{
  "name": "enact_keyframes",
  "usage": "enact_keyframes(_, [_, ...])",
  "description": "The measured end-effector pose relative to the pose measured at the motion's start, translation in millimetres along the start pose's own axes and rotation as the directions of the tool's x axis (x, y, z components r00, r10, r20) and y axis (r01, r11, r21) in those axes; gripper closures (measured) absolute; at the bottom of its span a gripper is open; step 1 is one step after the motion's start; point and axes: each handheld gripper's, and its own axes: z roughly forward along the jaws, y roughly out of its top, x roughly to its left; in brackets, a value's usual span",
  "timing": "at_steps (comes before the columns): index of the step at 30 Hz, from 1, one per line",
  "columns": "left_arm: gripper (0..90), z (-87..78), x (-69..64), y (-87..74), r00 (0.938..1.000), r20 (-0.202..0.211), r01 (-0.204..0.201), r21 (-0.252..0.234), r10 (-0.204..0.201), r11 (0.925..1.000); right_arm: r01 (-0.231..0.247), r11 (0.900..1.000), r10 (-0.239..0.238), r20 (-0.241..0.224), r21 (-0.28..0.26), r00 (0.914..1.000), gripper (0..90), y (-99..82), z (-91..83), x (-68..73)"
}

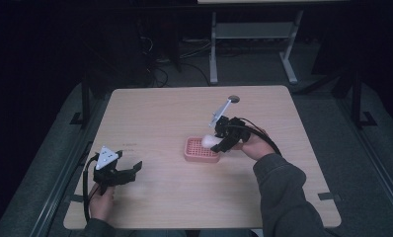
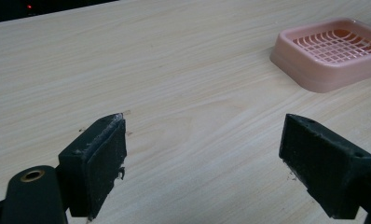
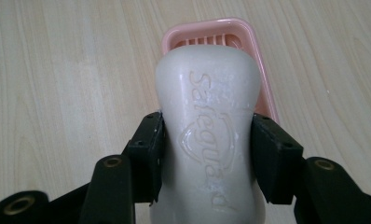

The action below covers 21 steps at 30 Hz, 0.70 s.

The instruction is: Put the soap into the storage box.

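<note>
Your right tool (image 3: 207, 140) is clamped on a white soap bar (image 3: 208, 126), pads pressing both long sides, brand lettering facing up. Bar is held in the air over the pink soap dish (image 1: 200, 150); dish sits approx. mid-surface (image 1: 160, 113), slotted bottom showing past the bar's far end. Your left tool (image 2: 204, 154) has jaws wide apart w/ nothing between them, low over bare wood near the surface's front-left, well apart from the dish.

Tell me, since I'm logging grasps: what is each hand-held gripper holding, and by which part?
The right hand-held gripper clamps the white soap bar across its long sides. The left hand-held gripper holds nothing.
</note>
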Motion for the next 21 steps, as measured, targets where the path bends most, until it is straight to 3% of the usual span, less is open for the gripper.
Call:
enact_keyframes(6, [14.4,0.3,-1.1,0.2,1.0000,0.002,-0.005,0.004,0.005,1.0000,0.013,0.9997,-0.013,-0.010,0.022,0.9999,48.7,6.8,6.3,-1.7])
enact_keyframes(14, [14.4,0.4,-0.7,0.5,1.0000,0.002,-0.003,0.004,0.003,1.0000,0.021,0.9997,-0.021,-0.014,0.012,0.9997,48.6,17.7,8.3,-4.8])
enact_keyframes(21, [14.4,0.5,-0.9,0.6,1.0000,0.001,-0.002,0.000,0.002,1.0000,0.025,0.9989,-0.024,-0.020,0.041,0.9995,48.6,19.4,21.3,-7.3])
